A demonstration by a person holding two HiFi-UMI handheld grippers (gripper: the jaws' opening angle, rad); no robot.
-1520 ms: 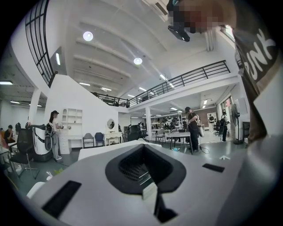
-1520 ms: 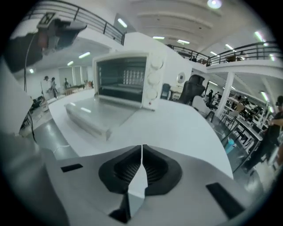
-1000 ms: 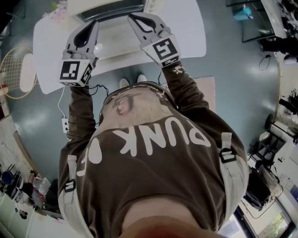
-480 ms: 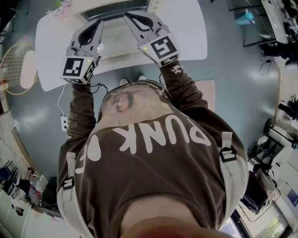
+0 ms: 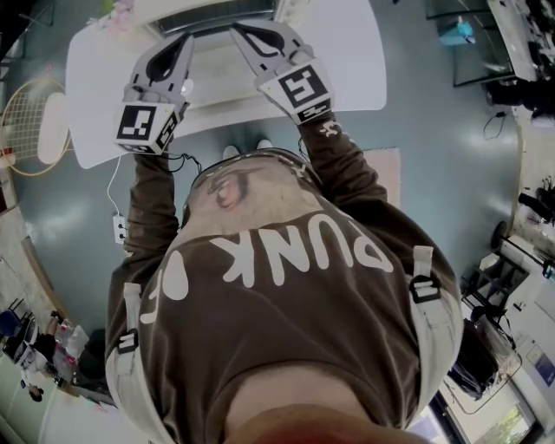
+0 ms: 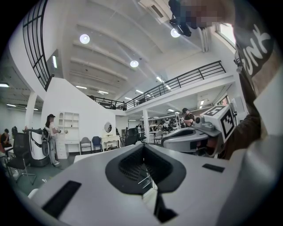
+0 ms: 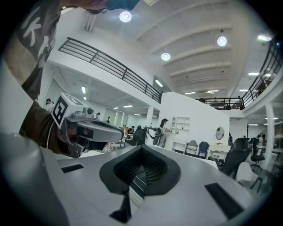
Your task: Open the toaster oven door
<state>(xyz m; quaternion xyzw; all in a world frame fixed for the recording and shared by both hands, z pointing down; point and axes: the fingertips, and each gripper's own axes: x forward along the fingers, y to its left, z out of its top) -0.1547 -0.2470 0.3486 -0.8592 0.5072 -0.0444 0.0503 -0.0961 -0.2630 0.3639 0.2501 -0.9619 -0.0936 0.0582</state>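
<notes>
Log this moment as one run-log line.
phase: pre-grasp | left gripper: shut, empty, over table | right gripper: shut, empty | toaster oven: ahead of both tips, open or closed unclear

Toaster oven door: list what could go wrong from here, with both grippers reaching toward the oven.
1. The left gripper and the right gripper both have their jaws together and hold nothing. Pressing on like this may shove the white toaster oven along the white table instead of catching its door.
2. No door handle shows in any view, so the aim is likely uncertain.
3. The two gripper tips sit close together and could knock each other.
</notes>
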